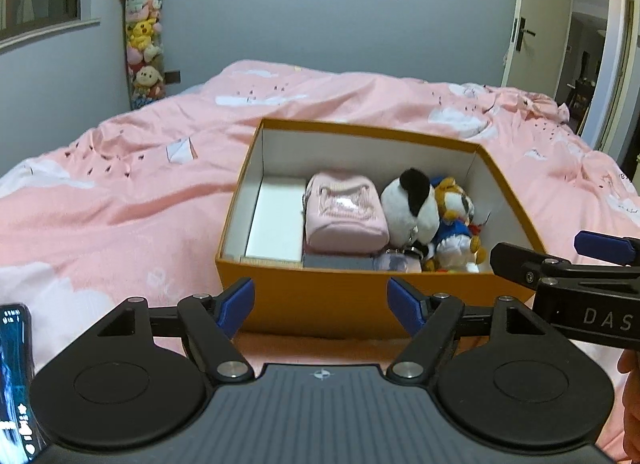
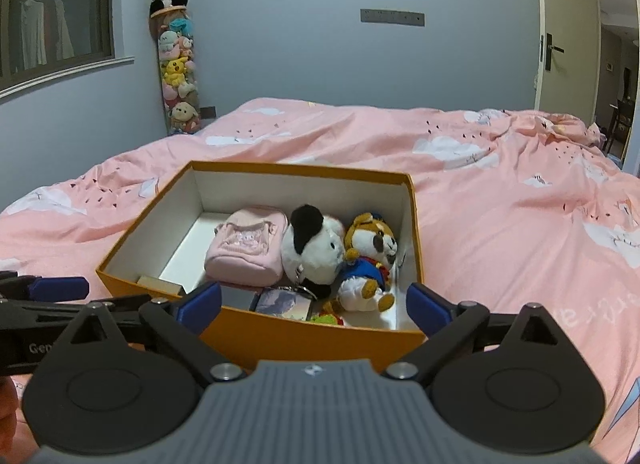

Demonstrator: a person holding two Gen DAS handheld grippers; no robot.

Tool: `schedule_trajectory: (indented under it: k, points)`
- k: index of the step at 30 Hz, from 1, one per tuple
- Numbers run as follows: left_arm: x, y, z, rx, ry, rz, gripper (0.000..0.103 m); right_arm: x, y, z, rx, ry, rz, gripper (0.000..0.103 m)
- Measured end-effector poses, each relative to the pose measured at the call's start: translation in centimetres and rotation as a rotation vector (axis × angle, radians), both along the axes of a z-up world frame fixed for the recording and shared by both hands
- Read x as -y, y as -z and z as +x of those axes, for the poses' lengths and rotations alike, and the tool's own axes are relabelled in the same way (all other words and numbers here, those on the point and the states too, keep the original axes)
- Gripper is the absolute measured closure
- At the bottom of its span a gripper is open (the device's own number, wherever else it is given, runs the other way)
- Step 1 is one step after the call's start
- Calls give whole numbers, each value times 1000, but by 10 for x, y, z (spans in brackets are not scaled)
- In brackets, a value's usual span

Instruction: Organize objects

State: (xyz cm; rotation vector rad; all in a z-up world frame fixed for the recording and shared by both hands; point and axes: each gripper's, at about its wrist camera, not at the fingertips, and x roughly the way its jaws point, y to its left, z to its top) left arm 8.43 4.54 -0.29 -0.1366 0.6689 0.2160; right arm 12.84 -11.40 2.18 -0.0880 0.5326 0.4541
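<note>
An open orange box point(image 1: 316, 296) point(image 2: 304, 338) with white inner walls sits on the pink bed. Inside lie a pink pouch point(image 1: 344, 213) point(image 2: 246, 252), a black-and-white panda plush point(image 1: 410, 209) point(image 2: 314, 248), a small plush in a blue outfit point(image 1: 456, 223) point(image 2: 370, 260), a white flat box point(image 1: 278, 217) and small cards at the near wall. My left gripper point(image 1: 320, 306) stands open just before the box's near wall, nothing between its blue pads. My right gripper point(image 2: 314, 306) is open too, over the box's near right corner, empty.
The pink quilt point(image 1: 100, 191) point(image 2: 520, 223) spreads all around the box. A tall column of plush toys point(image 1: 144, 43) point(image 2: 178, 75) stands in the far corner by a window. An open door point(image 2: 576, 43) is at the right. A phone screen point(image 1: 16, 380) shows at the left edge.
</note>
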Motion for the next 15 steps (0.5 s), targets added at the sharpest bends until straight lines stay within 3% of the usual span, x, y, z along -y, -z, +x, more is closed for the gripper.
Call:
schedule_trajectory:
  k: [9,15]
  points:
    - [-5,13,5,-86,-30,-45,15,2,16,9,-83,23,0,4]
    - [-2,16,6,-108,-36,-25,15,4,18,9,-94,28,5,3]
